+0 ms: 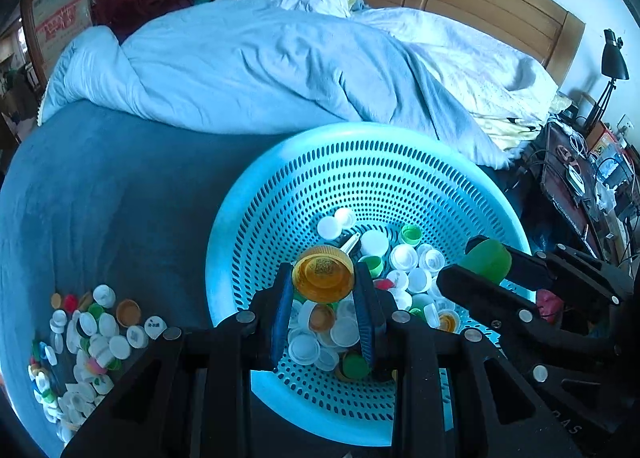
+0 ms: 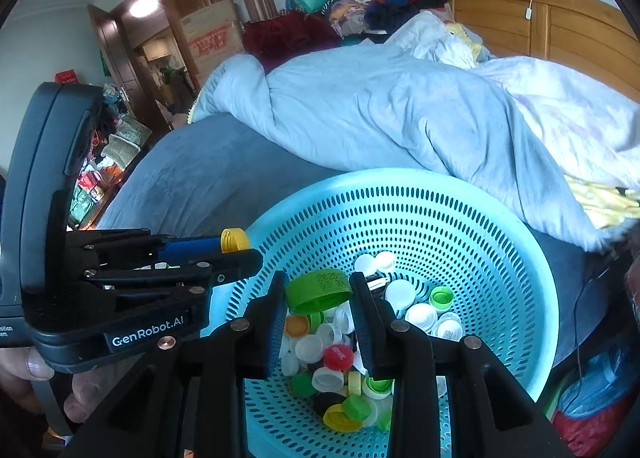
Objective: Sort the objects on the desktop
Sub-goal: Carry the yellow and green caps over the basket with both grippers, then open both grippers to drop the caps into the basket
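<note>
I had both grippers over the basket (image 1: 240, 226), left gripper (image 1: 323, 290) clamping an orange cap (image 1: 323, 273), right gripper (image 2: 318, 292) pinching a green cap (image 2: 319, 290). Mid-sort, I figured. Next up was probably letting go of both into the basket.

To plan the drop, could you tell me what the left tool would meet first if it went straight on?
Probably the caps in the basket; depth unclear. The left tool grips an orange cap.

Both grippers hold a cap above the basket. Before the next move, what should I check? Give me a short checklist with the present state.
1. Left gripper shut on the orange cap: ok.
2. Right gripper shut on the green cap: ok.
3. Both caps over the perforated basket: ok.
4. Grippers apart, not touching: ok.
5. Cap pile on the blue bedsheet stands beside the basket: ok.
6. Which cap belongs where: cannot tell.
</note>
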Demonstrator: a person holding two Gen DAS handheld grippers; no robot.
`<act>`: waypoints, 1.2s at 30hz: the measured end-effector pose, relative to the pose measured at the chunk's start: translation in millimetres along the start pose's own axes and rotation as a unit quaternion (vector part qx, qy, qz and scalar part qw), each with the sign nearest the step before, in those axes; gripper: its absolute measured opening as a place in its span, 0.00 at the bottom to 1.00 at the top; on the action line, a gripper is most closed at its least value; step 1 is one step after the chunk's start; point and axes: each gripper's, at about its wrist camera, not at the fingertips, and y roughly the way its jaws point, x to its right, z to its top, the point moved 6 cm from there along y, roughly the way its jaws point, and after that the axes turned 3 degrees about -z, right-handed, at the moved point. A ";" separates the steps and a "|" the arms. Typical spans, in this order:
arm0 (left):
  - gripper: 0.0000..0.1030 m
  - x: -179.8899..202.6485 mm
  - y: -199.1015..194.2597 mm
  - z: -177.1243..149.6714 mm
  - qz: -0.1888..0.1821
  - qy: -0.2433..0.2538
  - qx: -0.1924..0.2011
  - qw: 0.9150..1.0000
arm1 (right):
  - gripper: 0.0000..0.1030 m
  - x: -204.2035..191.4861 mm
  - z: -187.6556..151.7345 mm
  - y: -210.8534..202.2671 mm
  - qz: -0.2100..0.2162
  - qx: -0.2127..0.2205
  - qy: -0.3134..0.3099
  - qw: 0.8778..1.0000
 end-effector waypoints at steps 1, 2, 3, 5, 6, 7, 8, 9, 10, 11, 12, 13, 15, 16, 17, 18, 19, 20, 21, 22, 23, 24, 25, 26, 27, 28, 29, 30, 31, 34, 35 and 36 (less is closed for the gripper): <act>0.24 -0.5 0.7 -0.8 0.000 -0.001 -0.001 1.000 | 0.33 0.3 -0.3 0.3 0.000 0.000 0.001 1.000; 0.24 -0.9 1.1 -1.1 0.000 -0.001 -0.001 1.000 | 0.33 0.5 -0.1 0.8 0.000 0.000 0.001 1.000; 0.24 -0.7 1.3 -1.6 0.000 -0.002 -0.001 1.000 | 0.33 0.4 -0.1 1.2 0.000 0.000 0.001 1.000; 0.24 -1.2 1.2 -1.8 -0.001 -0.002 0.000 1.000 | 0.33 0.0 -0.3 2.0 0.001 -0.001 0.000 1.000; 0.24 -0.8 1.5 -1.7 -0.001 -0.001 0.000 1.000 | 0.33 -0.4 -0.6 2.2 0.001 -0.002 0.000 1.000; 0.24 -0.9 2.1 -1.4 0.000 -0.001 0.000 1.000 | 0.33 -0.7 -0.7 2.6 0.001 -0.002 0.000 1.000; 0.24 -1.1 2.4 -1.2 -0.001 -0.002 -0.001 1.000 | 0.33 -1.0 -0.6 3.0 0.002 -0.002 0.000 1.000; 0.24 -1.3 2.7 -1.1 0.000 -0.002 -0.001 1.000 | 0.33 -1.5 -0.9 3.5 0.002 -0.003 0.000 1.000; 0.24 -1.8 2.9 -0.8 0.000 -0.001 -0.001 1.000 | 0.33 -1.8 -1.3 4.0 0.002 -0.004 0.000 1.000; 0.24 -2.0 3.3 -0.8 0.001 0.000 -0.002 1.000 | 0.33 -1.9 -1.9 4.6 0.003 -0.004 0.000 1.000; 0.24 -1.8 4.0 -1.3 0.001 -0.001 -0.002 1.000 | 0.33 -2.1 -2.5 4.6 0.002 -0.004 0.000 1.000; 0.24 -2.1 4.3 -1.4 0.001 -0.001 -0.002 1.000 | 0.33 -1.8 -2.8 4.8 0.002 -0.004 0.000 1.000; 0.24 -2.7 5.5 -2.1 0.001 -0.001 -0.003 1.000 | 0.33 -1.5 -3.1 5.4 0.002 -0.005 0.001 1.000; 0.24 -2.9 6.2 -2.5 0.002 -0.002 -0.003 1.000 | 0.33 -1.4 -3.5 5.9 0.002 -0.005 0.001 1.000; 0.24 -3.7 6.9 -3.1 0.005 -0.002 -0.002 1.000 | 0.33 -1.3 -3.2 5.6 0.002 -0.005 0.001 1.000; 0.24 -4.8 7.6 -3.4 0.007 -0.003 -0.001 1.000 | 0.33 -0.7 -3.4 6.2 0.001 -0.005 0.001 1.000; 0.24 -6.0 8.3 -3.5 0.007 -0.006 -0.002 1.000 | 0.33 -0.2 -3.8 6.6 0.001 -0.006 0.001 1.000; 0.24 -7.3 9.0 -3.9 0.005 -0.009 -0.003 1.000 | 0.33 0.1 -3.7 7.5 0.000 -0.006 0.001 1.000; 0.25 -8.3 9.9 -4.4 0.004 -0.012 -0.004 1.000 | 0.33 0.7 -4.0 7.8 -0.001 -0.006 0.002 1.000; 0.25 -9.5 10.4 -4.3 0.005 -0.014 -0.004 1.000 | 0.34 1.0 -4.0 8.2 -0.002 -0.006 0.002 1.000; 0.25 -10.1 10.7 -4.2 0.006 -0.014 -0.003 1.000 | 0.39 1.1 -4.0 8.7 -0.004 -0.005 0.003 1.000; 0.27 -10.2 10.7 -3.8 0.005 -0.014 -0.003 1.000 | 0.42 1.0 -3.8 9.0 -0.005 -0.004 0.003 1.000; 0.28 -9.9 10.6 -3.5 0.005 -0.015 -0.002 1.000 | 0.48 1.8 -3.6 8.7 -0.007 -0.003 0.004 1.000; 0.33 -10.3 10.2 -3.4 0.006 -0.016 0.001 1.000 | 0.53 2.2 -3.3 8.9 -0.009 -0.001 0.004 1.000; 0.37 -10.7 9.7 -3.1 0.007 -0.017 0.003 1.000 | 0.55 2.9 -3.1 8.6 -0.010 0.000 0.005 1.000; 0.38 -11.4 9.1 -3.0 0.007 -0.017 0.005 1.000 | 0.57 3.3 -3.0 8.3 -0.012 0.001 0.005 1.000; 0.38 -11.7 8.8 -2.8 0.007 -0.018 0.006 1.000 | 0.57 3.1 -2.9 8.4 -0.013 0.001 0.005 1.000; 0.38 -11.9 8.7 -2.7 0.006 -0.019 0.007 1.000 | 0.57 3.0 -3.0 8.7 -0.013 0.001 0.005 1.000; 0.38 -12.6 8.3 -2.9 0.005 -0.019 0.008 1.000 | 0.57 2.5 -3.1 9.0 -0.014 0.001 0.005 1.000; 0.40 -15.1 4.9 -3.5 0.004 -0.021 0.013 1.000 | 0.64 0.3 -1.8 8.4 -0.017 0.003 0.004 1.000; 0.40 -16.5 3.2 -3.6 0.003 -0.022 0.016 1.000 | 0.65 -1.6 -1.8 7.2 -0.017 0.005 0.003 1.000; 0.40 -19.3 0.3 -4.1 0.003 -0.024 0.020 1.000 | 0.65 -3.9 -1.5 6.4 -0.017 0.006 0.001 1.000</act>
